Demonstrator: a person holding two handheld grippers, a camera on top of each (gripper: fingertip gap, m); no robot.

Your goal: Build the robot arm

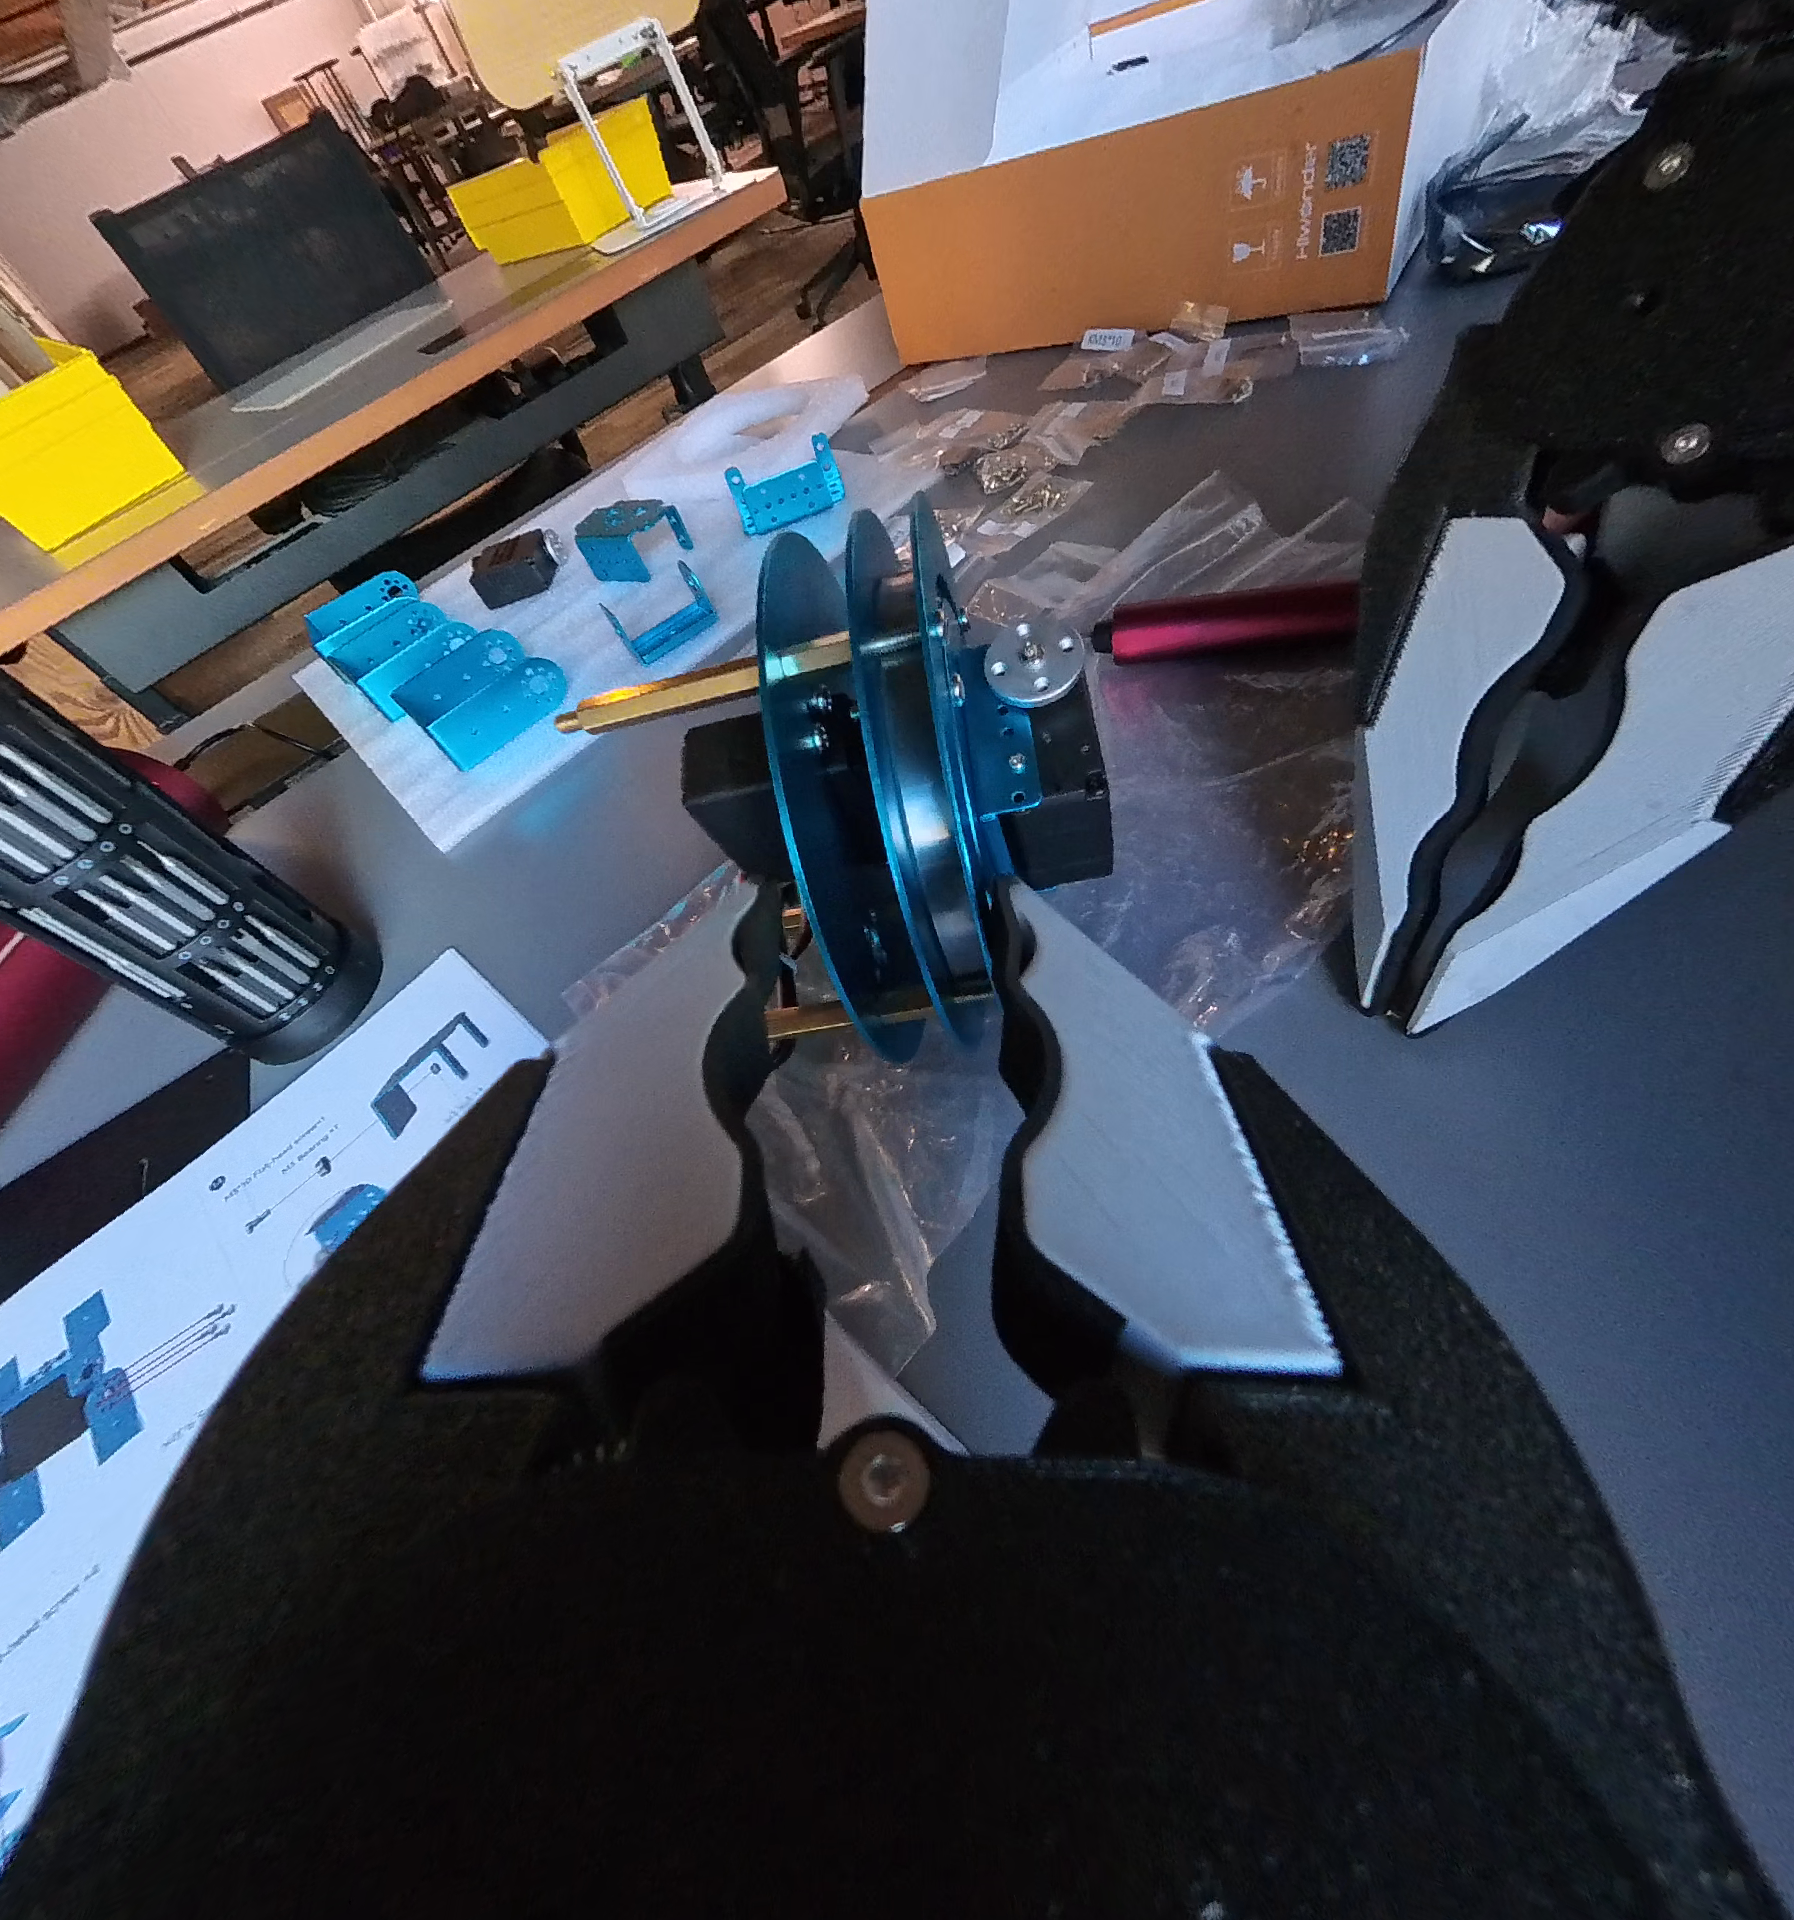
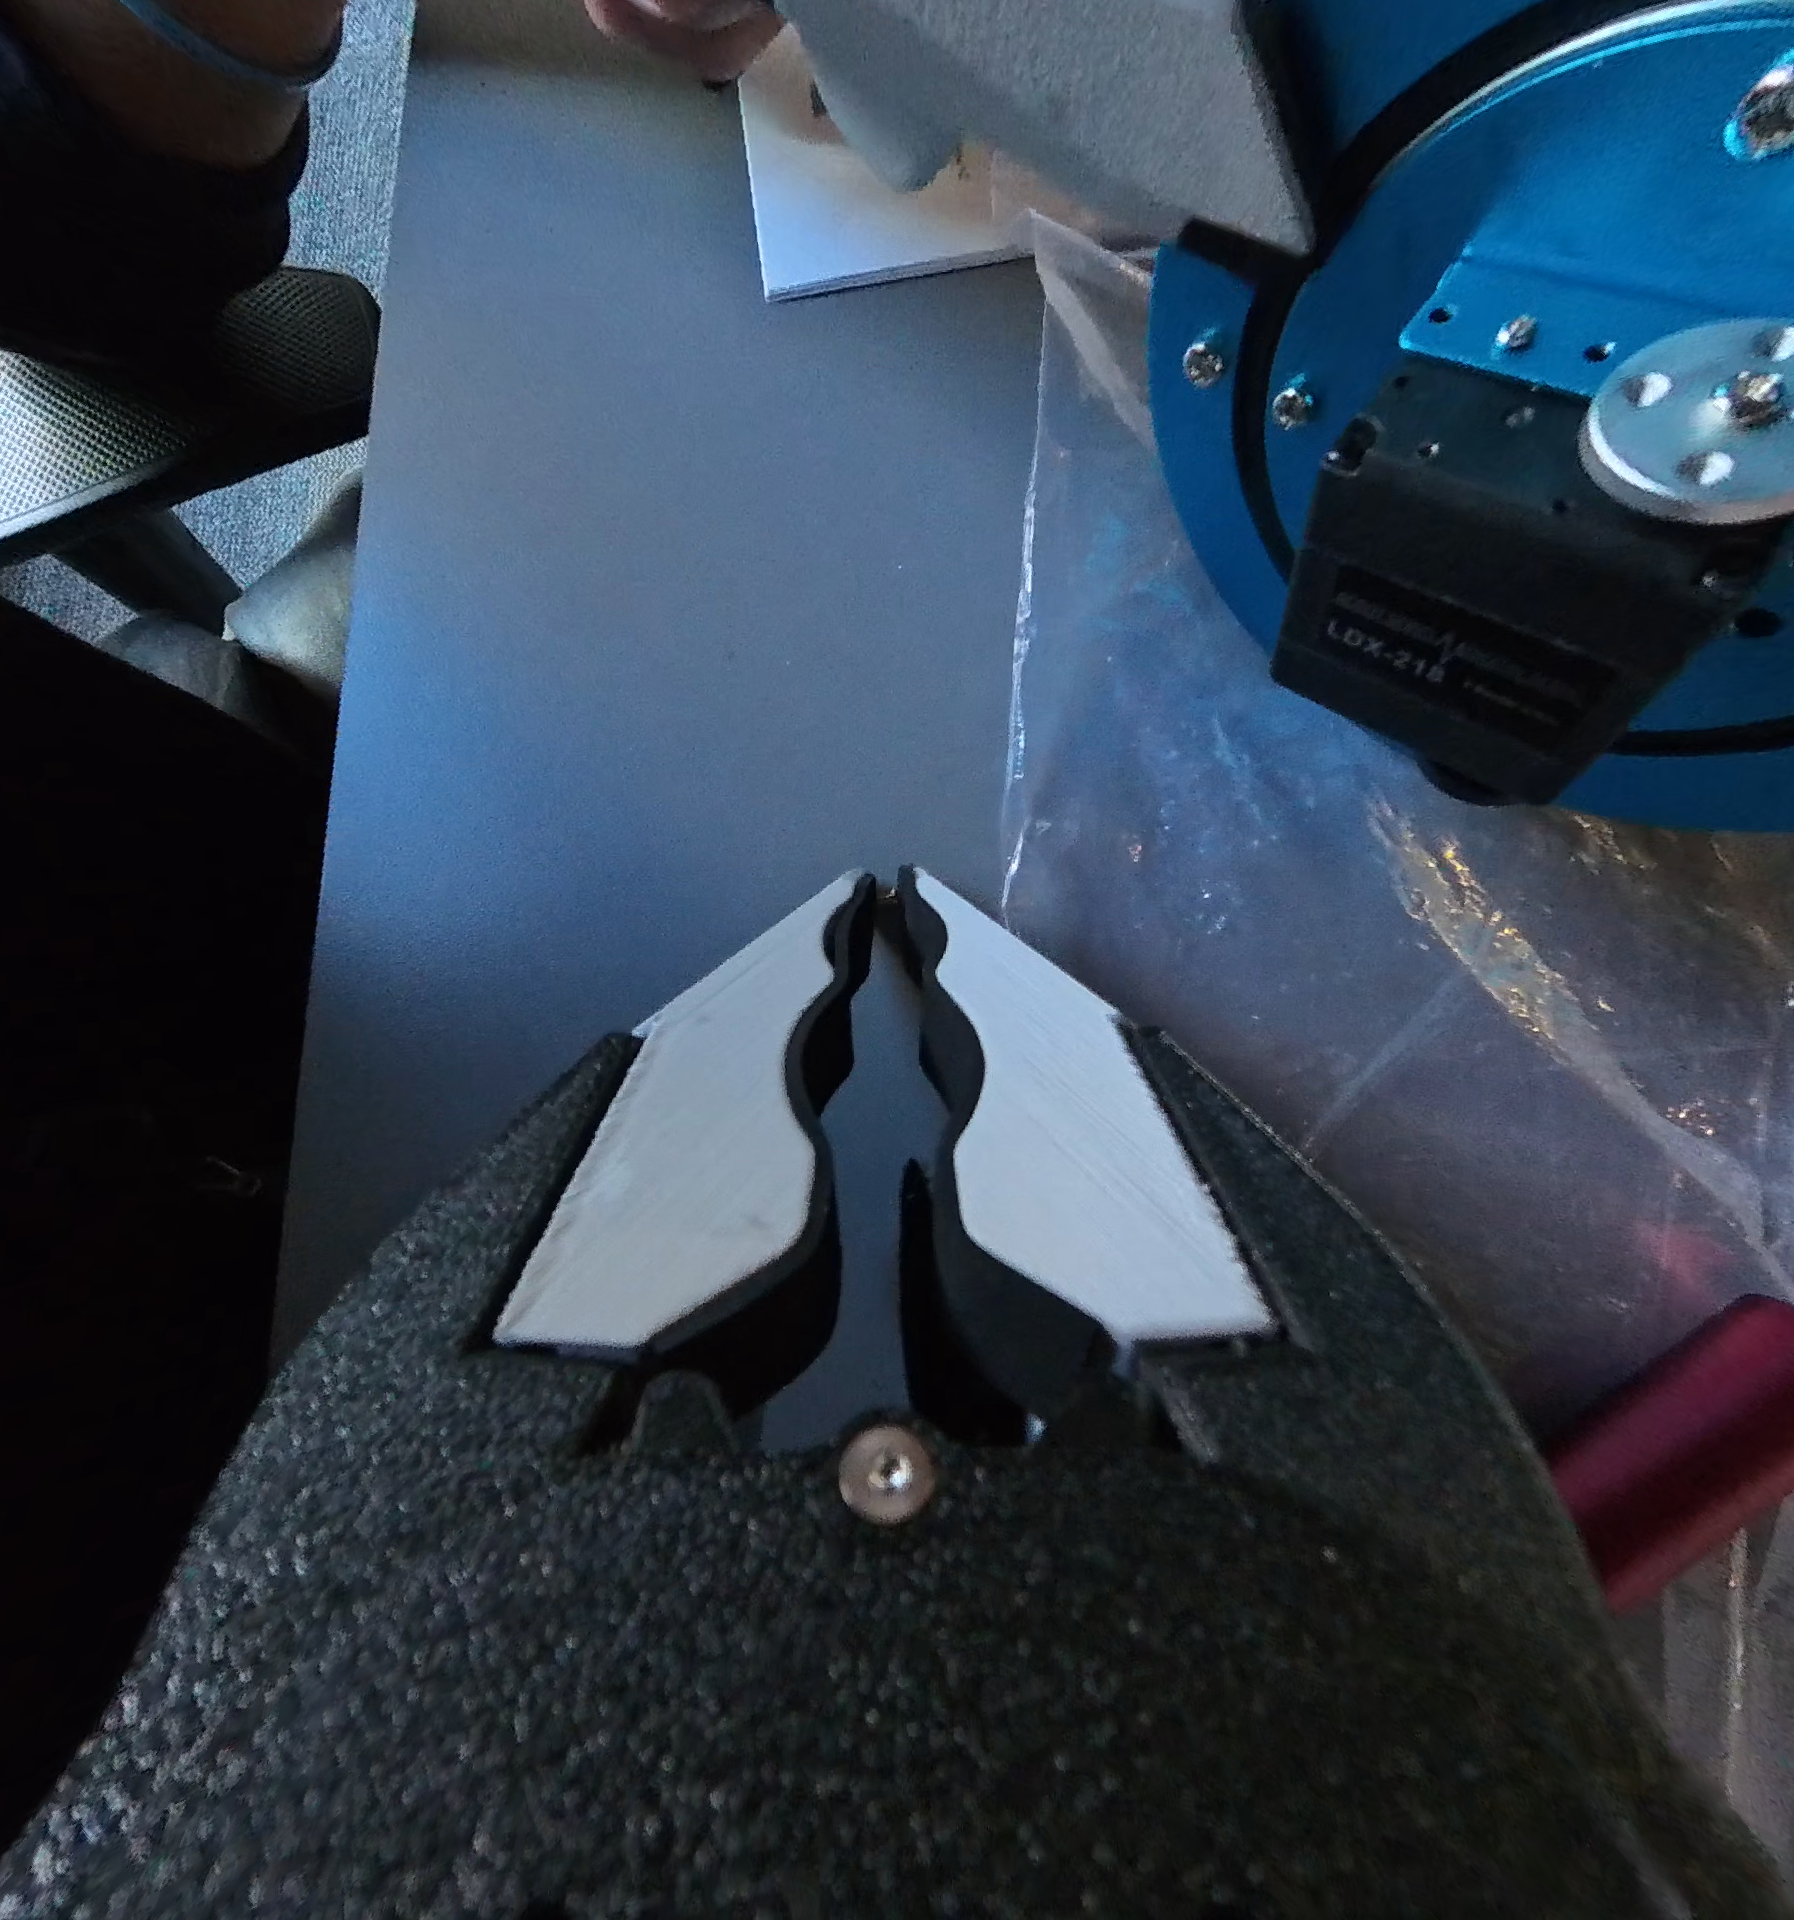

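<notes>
From the left wrist view, left gripper (image 1: 877,935) is clamped on the blue disc assembly (image 1: 877,769), lifted edge-on so its servo (image 1: 1054,764) faces right. Right gripper (image 1: 1392,1013) hovers near, tips together. Blue brackets (image 1: 436,670) lie far left, red screwdriver (image 1: 1225,618) behind.

Right wrist view: right gripper (image 2: 882,883) tips nearly touching, apparently pinching something tiny over grey table (image 2: 612,571); plastic bag (image 2: 1288,987) lies beside.

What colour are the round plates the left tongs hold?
Blue round plates, clearest in the left wrist view.

Grey tabletop (image 1: 1495,1195), wood-topped desk (image 1: 373,416) behind, yellow bins (image 1: 51,457), mesh chair (image 2: 145,416), warm light
</notes>
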